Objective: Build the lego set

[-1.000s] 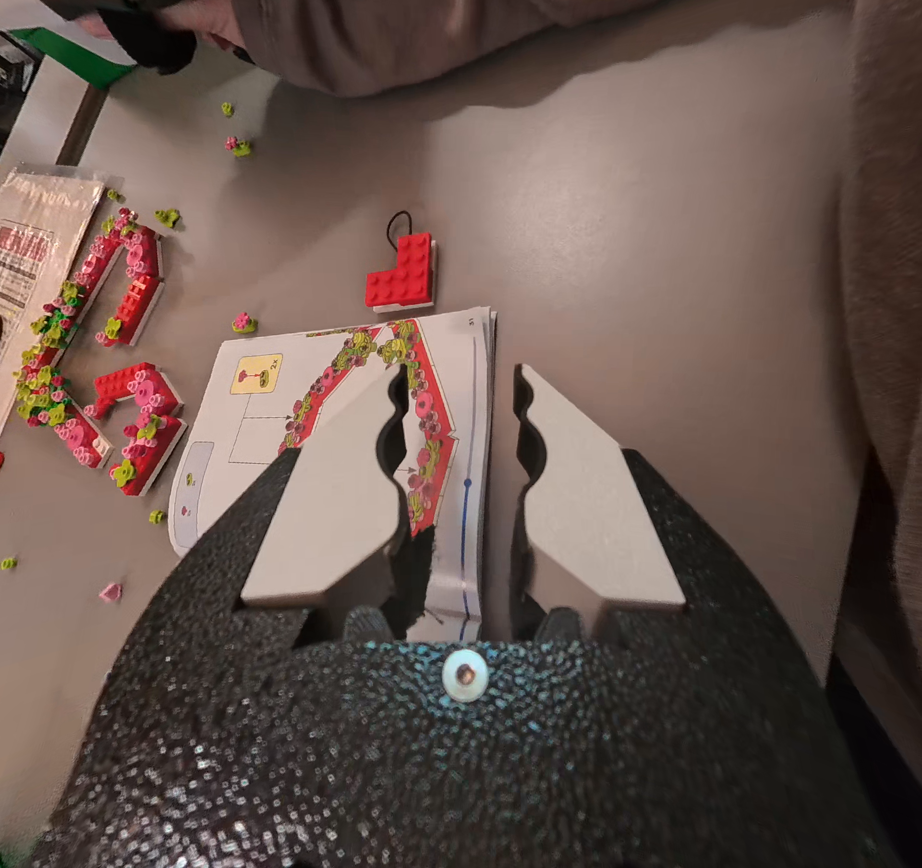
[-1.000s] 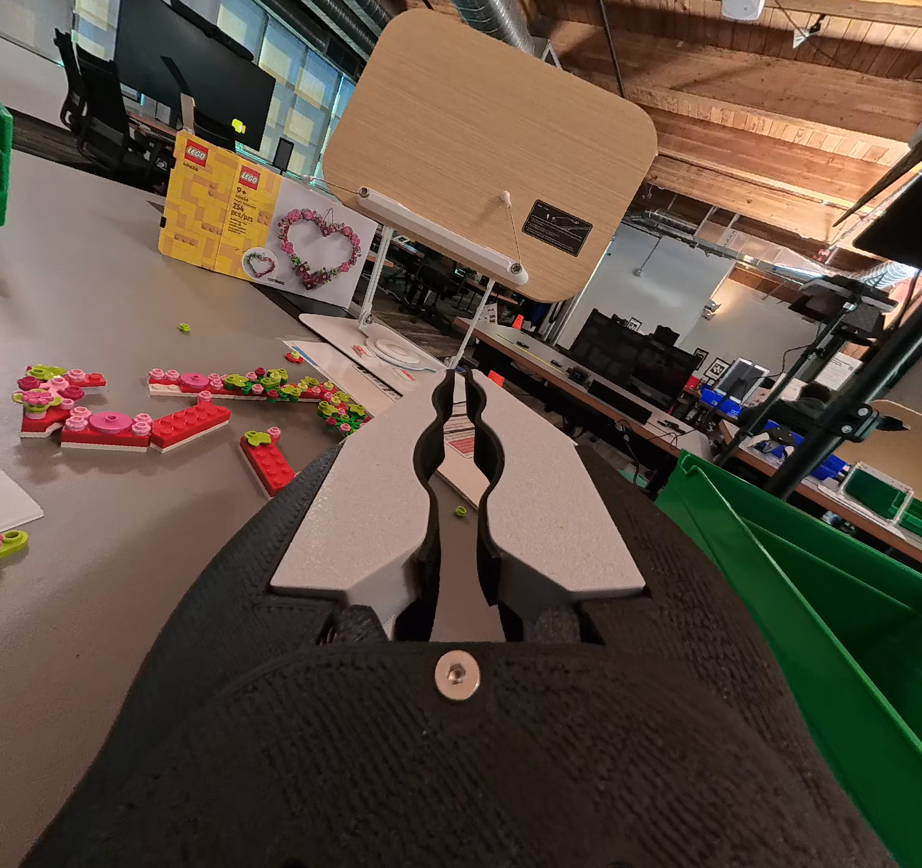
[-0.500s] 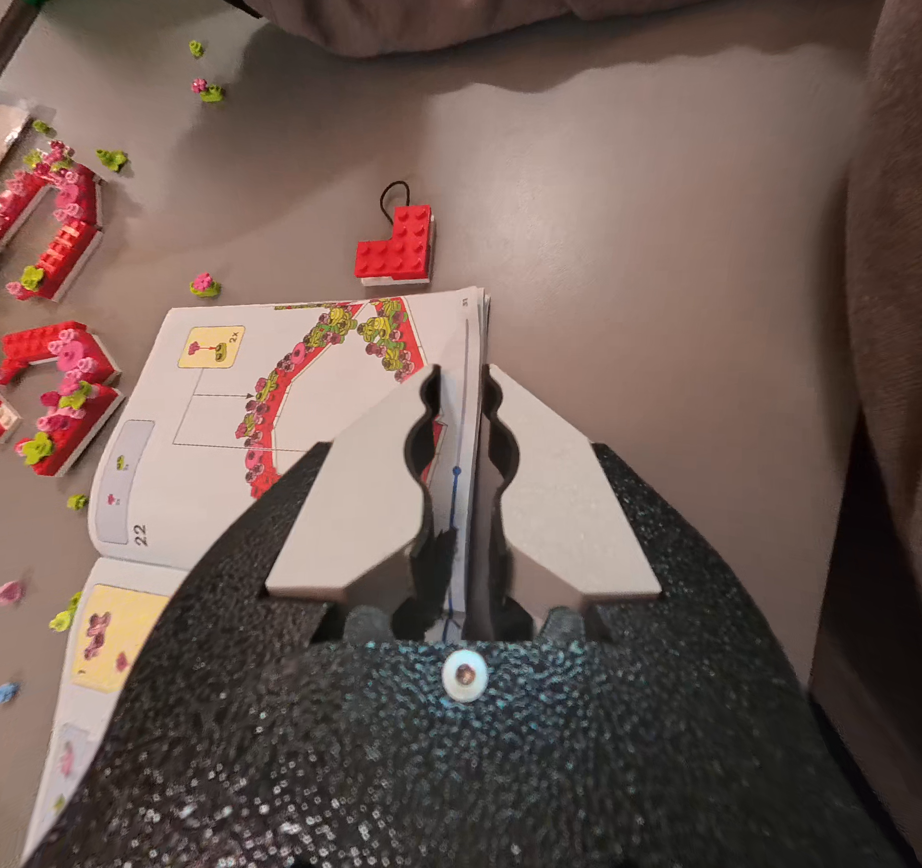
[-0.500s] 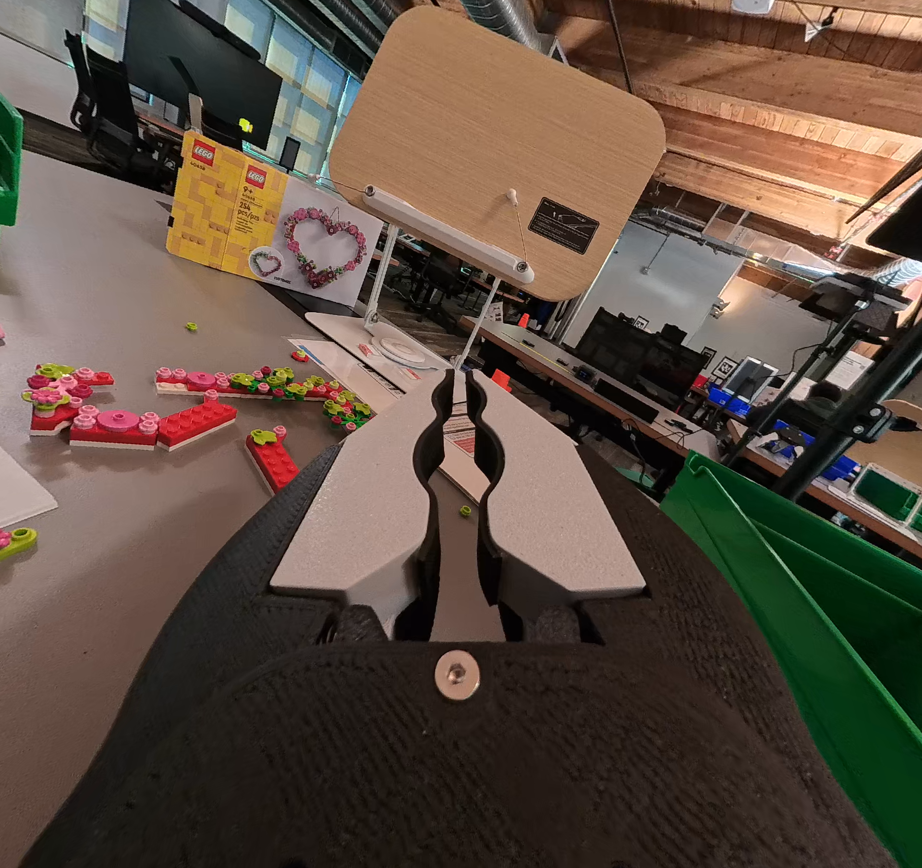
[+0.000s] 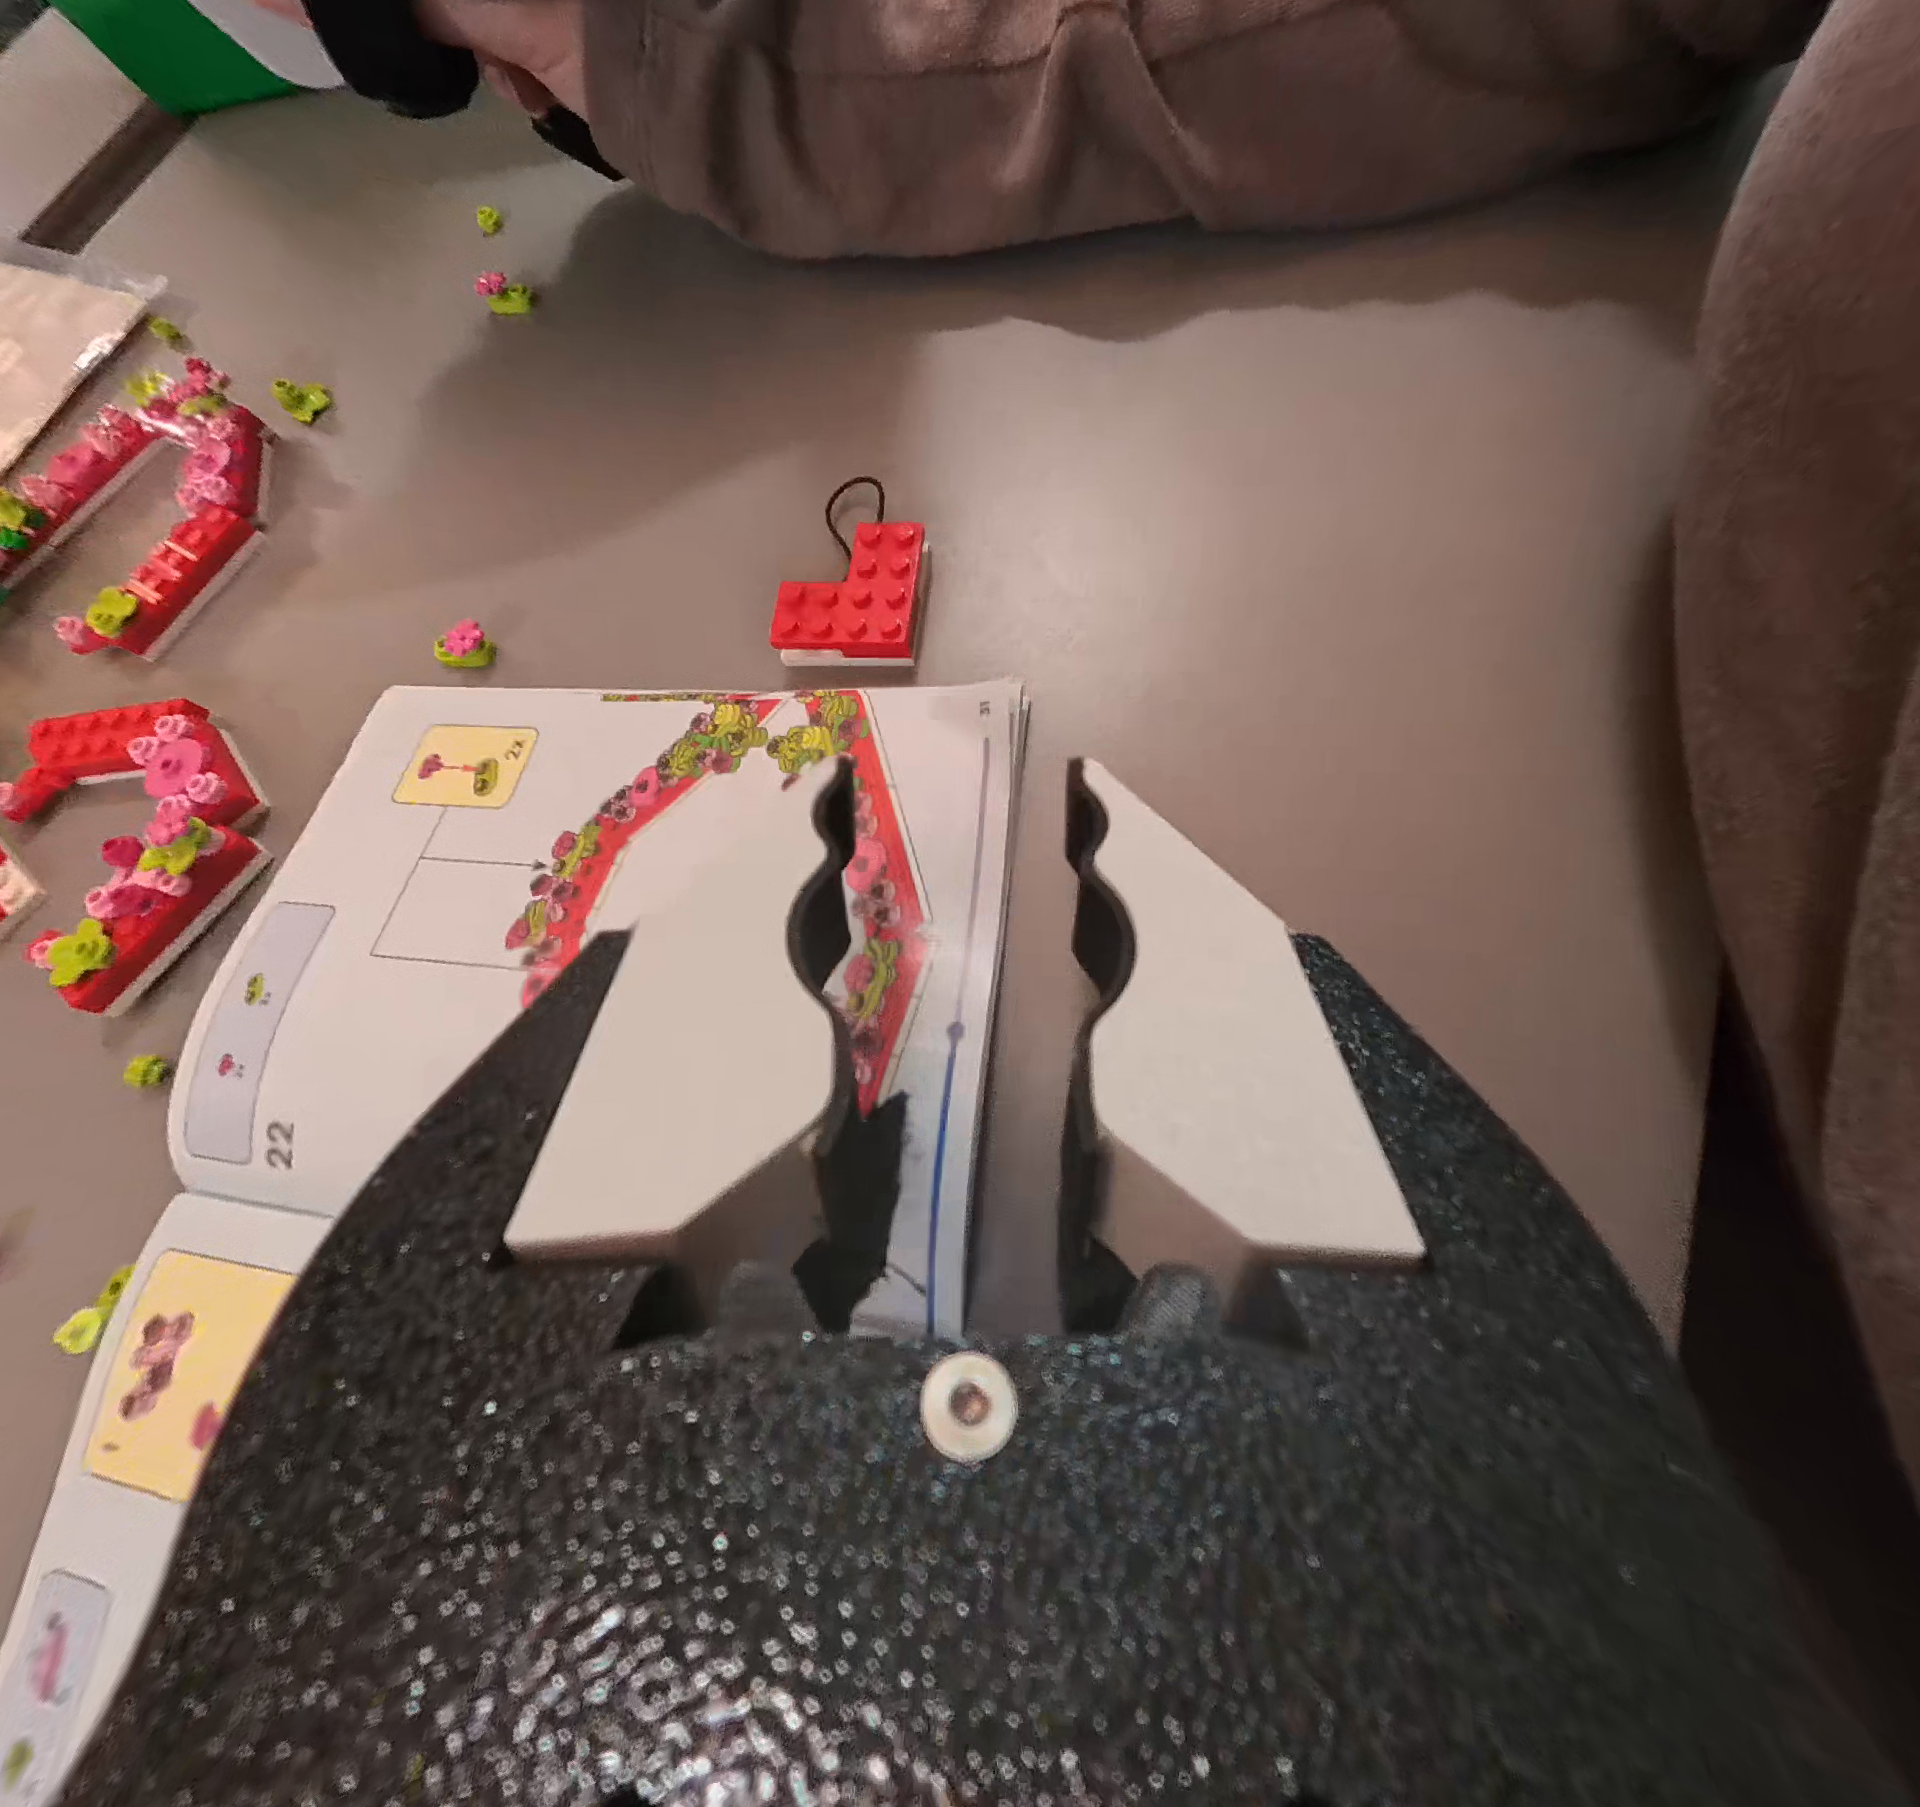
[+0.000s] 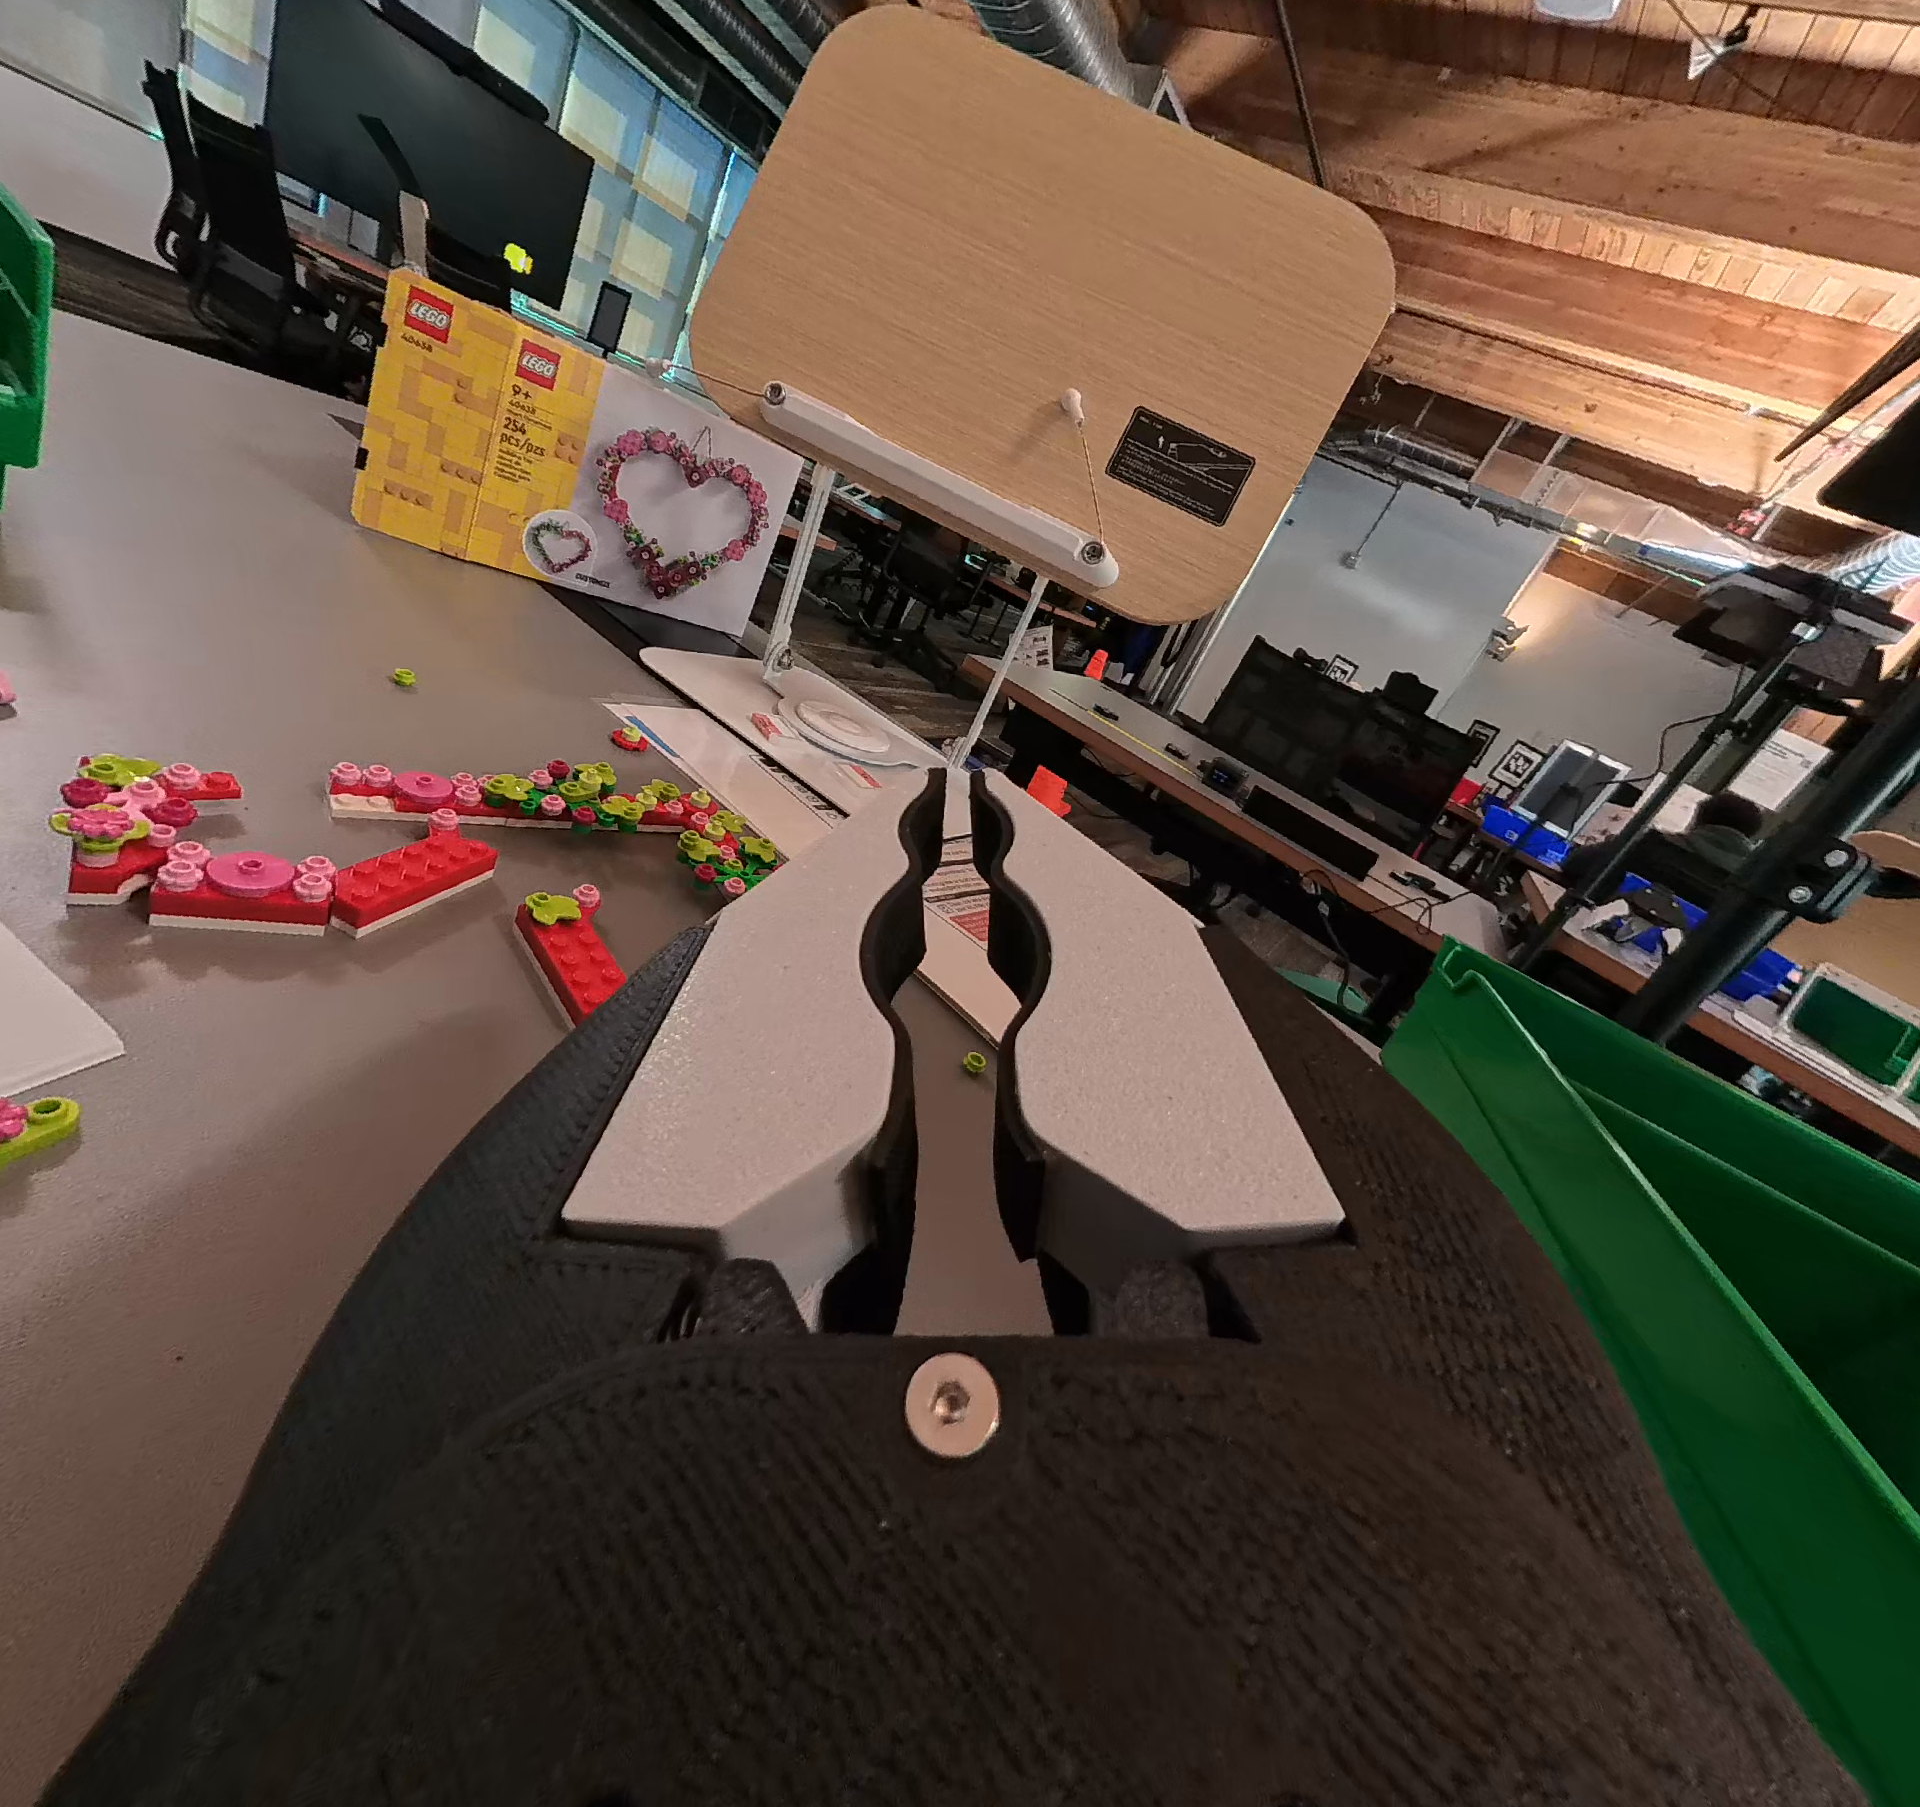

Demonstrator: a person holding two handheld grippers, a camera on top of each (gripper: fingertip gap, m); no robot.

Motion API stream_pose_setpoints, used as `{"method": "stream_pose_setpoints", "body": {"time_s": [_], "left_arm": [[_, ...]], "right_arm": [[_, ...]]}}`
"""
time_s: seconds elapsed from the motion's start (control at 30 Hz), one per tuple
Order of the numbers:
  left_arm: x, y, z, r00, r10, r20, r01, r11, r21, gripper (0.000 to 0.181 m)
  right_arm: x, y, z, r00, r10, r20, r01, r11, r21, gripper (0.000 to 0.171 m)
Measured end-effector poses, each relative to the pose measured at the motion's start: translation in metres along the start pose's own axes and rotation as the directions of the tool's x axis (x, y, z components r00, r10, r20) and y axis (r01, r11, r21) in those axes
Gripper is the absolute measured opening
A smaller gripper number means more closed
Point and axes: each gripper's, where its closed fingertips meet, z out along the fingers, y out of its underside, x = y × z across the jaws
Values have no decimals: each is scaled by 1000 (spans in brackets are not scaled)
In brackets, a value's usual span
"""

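My left gripper (image 5: 961,770) is open over the right edge of the open instruction booklet (image 5: 623,874), and that edge lies between its fingers. A red L-shaped plate with a black loop (image 5: 857,599) lies just beyond the booklet. Red segments with pink and green flowers (image 5: 145,843) lie to the left. My right gripper (image 6: 957,778) is shut and empty, held above the table. In the right wrist view, flowered red segments (image 6: 270,890) and a long strip (image 6: 520,793) lie to its left, with a small red piece (image 6: 566,947) nearer.
A person's brown sleeve (image 5: 1039,43) crosses the far table. A wooden book stand (image 6: 1039,303) and the yellow set box (image 6: 478,448) stand ahead of my right gripper. A green bin (image 6: 1714,1238) is on the right. Loose small flowers (image 5: 465,643) are scattered about.
My left gripper went from open to shut on the booklet's page edge, and it has opened again. My right gripper has stayed shut and barely moved.
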Motion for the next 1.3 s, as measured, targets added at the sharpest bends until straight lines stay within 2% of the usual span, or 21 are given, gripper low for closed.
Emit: {"method": "stream_pose_setpoints", "body": {"time_s": [0.03, 0.4, 0.57, 0.8, 1.03, 1.3], "left_arm": [[-1, -1, 2, 1000, 20, 15, -20, 1000, -3, 38], [-3, -23, 14, 992, 91, 87, -96, 994, 52, 26], [-2, -18, 18, 995, 73, 75, -76, 996, 37, 33], [-2, -13, 18, 994, 72, 79, -74, 997, 15, 22], [4, -11, 19, 997, 63, 47, -64, 998, 6, 24], [2, -10, 21, 998, 43, 50, -44, 999, 5, 16]], "right_arm": [[0, 0, 0, 1000, -1, 0, 1, 1000, -1, 3], [-1, 0, 0, 1000, -2, 4, 2, 1000, -2, 3], [-1, 0, 1, 1000, -1, 5, 1, 1000, -2, 3], [-1, 1, 1, 1000, -3, 7, 3, 1000, -4, 3], [-2, 1, 1, 1000, -4, 9, 4, 1000, -5, 3], [-2, 1, 1, 1000, -2, 8, 2, 1000, -5, 3]]}}
